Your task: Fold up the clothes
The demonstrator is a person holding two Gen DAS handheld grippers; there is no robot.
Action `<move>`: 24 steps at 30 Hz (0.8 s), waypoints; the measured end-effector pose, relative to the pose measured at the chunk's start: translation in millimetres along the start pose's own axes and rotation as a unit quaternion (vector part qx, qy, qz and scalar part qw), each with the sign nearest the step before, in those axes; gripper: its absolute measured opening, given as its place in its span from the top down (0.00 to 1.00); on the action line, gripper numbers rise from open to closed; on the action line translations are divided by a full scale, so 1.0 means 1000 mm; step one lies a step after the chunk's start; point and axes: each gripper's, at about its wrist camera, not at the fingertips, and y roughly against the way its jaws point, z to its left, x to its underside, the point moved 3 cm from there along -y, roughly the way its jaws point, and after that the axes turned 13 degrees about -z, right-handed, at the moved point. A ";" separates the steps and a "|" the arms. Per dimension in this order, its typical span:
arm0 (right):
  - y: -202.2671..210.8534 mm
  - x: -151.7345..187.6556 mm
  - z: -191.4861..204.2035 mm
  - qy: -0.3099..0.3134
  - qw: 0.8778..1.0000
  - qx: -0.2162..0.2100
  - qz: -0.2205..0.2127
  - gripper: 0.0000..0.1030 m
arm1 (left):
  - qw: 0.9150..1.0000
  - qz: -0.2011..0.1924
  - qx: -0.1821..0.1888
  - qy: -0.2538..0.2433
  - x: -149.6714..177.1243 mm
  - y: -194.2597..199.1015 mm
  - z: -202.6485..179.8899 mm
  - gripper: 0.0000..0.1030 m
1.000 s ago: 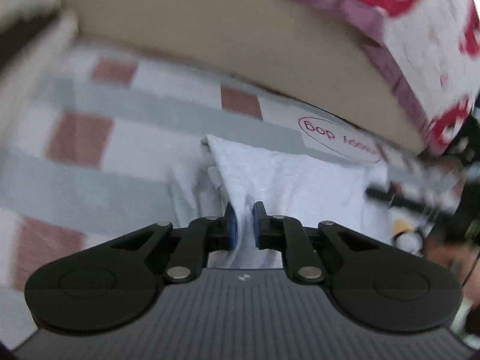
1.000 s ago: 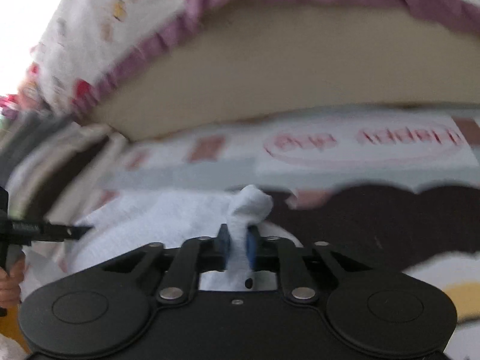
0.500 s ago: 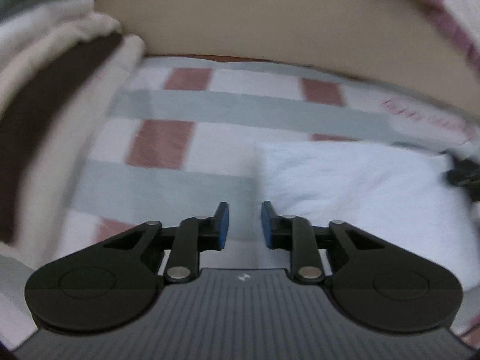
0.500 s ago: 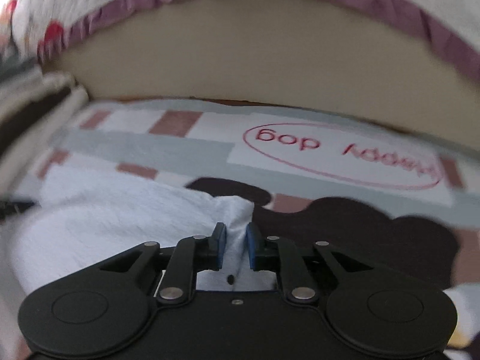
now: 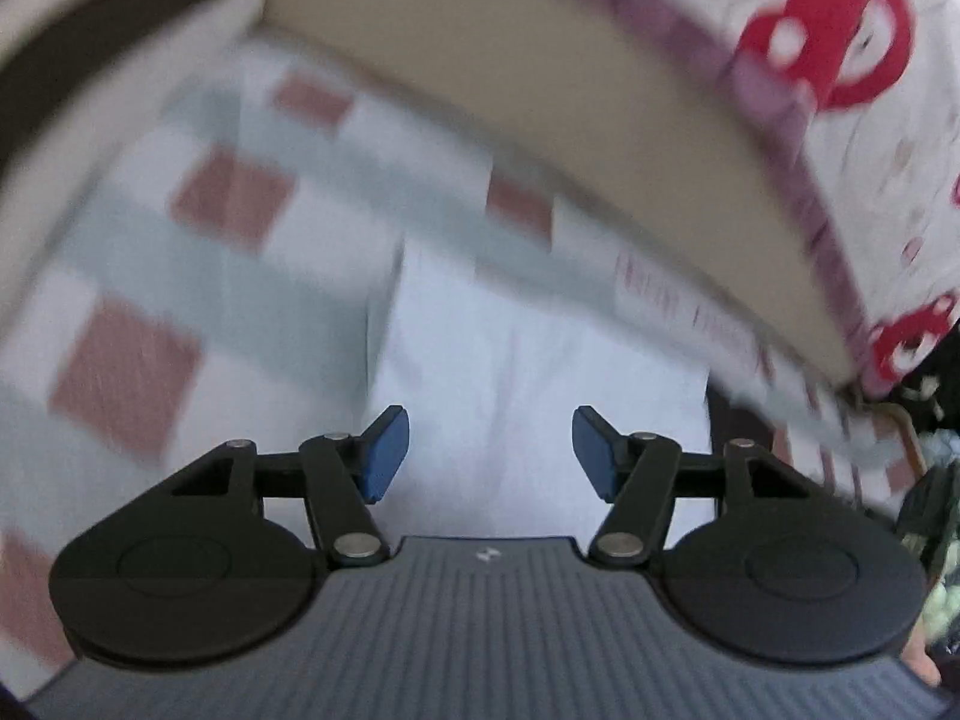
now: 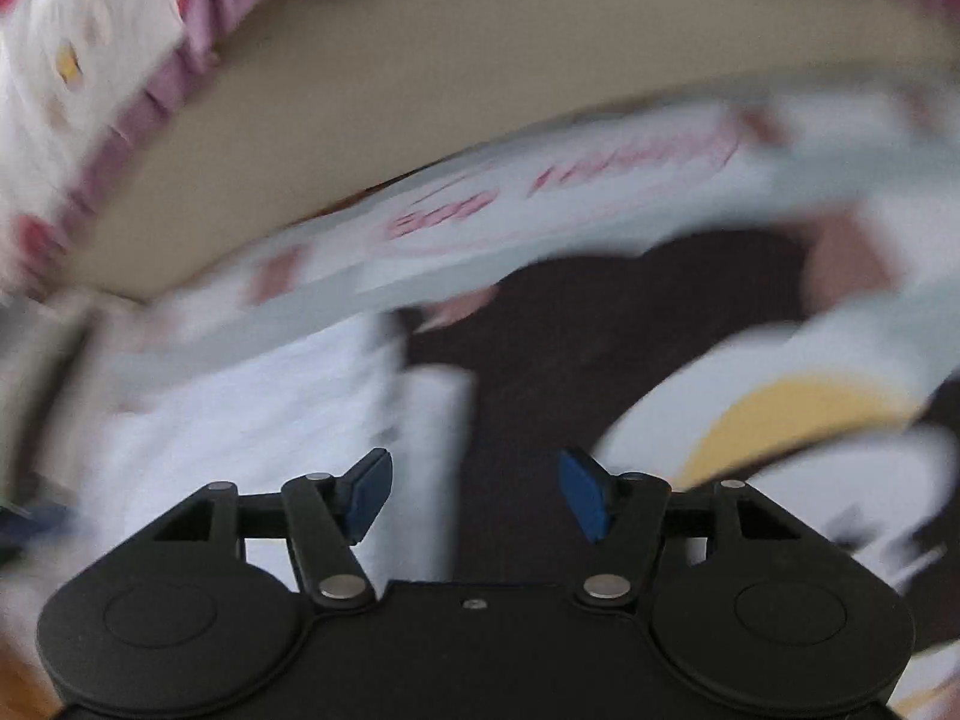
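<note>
At the far left of the left wrist view a folded pile of cream and dark brown cloth (image 5: 78,54) curves along the edge, blurred by motion. Beside it spreads a checked blanket (image 5: 198,252) of white, pale green and dusty red squares, which covers the surface under everything. On that blanket, in the middle of the view, lies the white garment (image 5: 540,372), folded into a flat block with a straight left edge. The left gripper (image 5: 491,453) hangs over the near edge of that block; its blue pads (image 5: 384,450) stand well apart and its jaws are opening, with nothing pinched between them, only the white cloth lying below. Beyond, a beige mattress side (image 5: 540,96) runs across the far part of the scene, and to the right above it a white bedcover (image 5: 840,60) with red figures and a purple frill. In the right wrist view the same white garment (image 6: 252,420) lies left of centre, its right edge ending near a dark brown animal print (image 6: 600,330) on the blanket. The right gripper (image 6: 474,495) hovers over that edge, its jaws also opening and gripping nothing; the left pad is over white cloth, the right over the dark print. Farther right a yellow and white patch (image 6: 798,414) of the print shows.
</note>
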 end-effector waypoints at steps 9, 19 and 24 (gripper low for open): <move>-0.026 0.021 0.013 0.023 0.998 -0.049 0.028 0.31 | 0.989 0.061 0.024 0.132 0.034 -0.003 0.014 0.30; -0.053 -0.001 0.024 0.035 0.993 -0.113 0.015 0.67 | 0.986 0.042 -0.067 0.149 0.041 -0.030 0.018 0.29; -0.001 0.005 0.053 0.104 0.984 -0.142 -0.037 0.77 | 0.997 -0.025 -0.069 -0.029 0.028 -0.023 -0.031 0.57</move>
